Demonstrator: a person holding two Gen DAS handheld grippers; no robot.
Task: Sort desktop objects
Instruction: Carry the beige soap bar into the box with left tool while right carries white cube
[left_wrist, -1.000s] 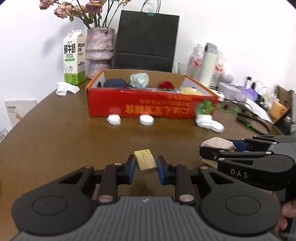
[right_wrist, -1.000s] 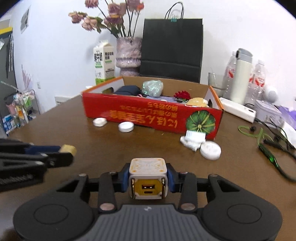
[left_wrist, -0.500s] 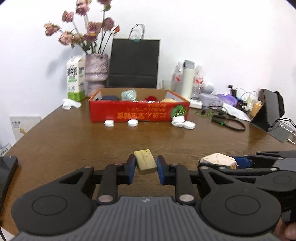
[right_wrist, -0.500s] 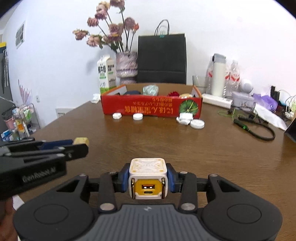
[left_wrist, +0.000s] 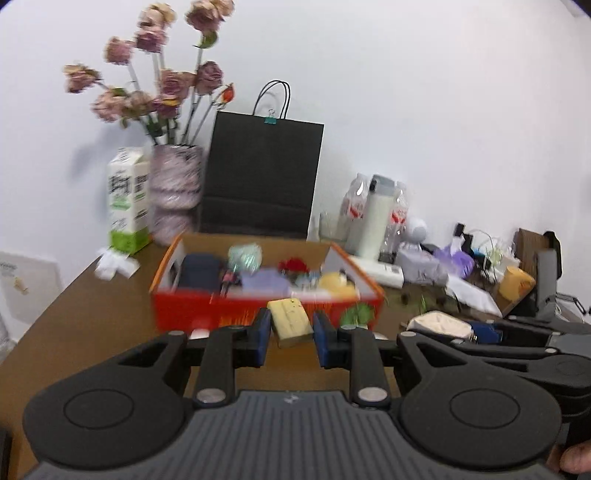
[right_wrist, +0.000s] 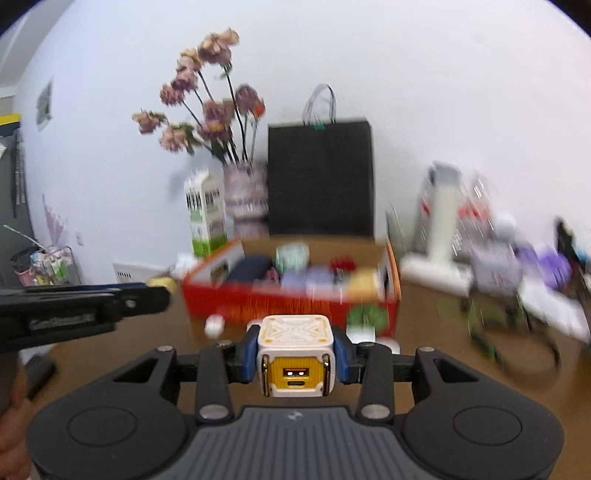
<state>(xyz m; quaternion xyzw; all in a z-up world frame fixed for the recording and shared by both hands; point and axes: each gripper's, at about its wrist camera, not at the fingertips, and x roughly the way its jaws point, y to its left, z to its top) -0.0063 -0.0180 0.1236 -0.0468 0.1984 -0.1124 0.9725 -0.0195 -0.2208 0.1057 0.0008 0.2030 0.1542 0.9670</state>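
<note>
Both wrist views face red box (left_wrist: 266, 306), near.

- The brown wooden worktop (left_wrist: 92, 317) carries everything.
- A red open-topped box (left_wrist: 207, 310) sits near the middle, filled with mixed items.
- Behind the box stand a milk carton (left_wrist: 127, 199), a mottled vase (left_wrist: 175, 192) of dried flowers and a black paper bag (left_wrist: 262, 177).
- A crumpled white wrapper (left_wrist: 112, 264) lies just beside the carton.
- Off to the right are a white flask (left_wrist: 375, 218), clear bottles, a white power strip (left_wrist: 380, 271) and blurred cables.
</note>
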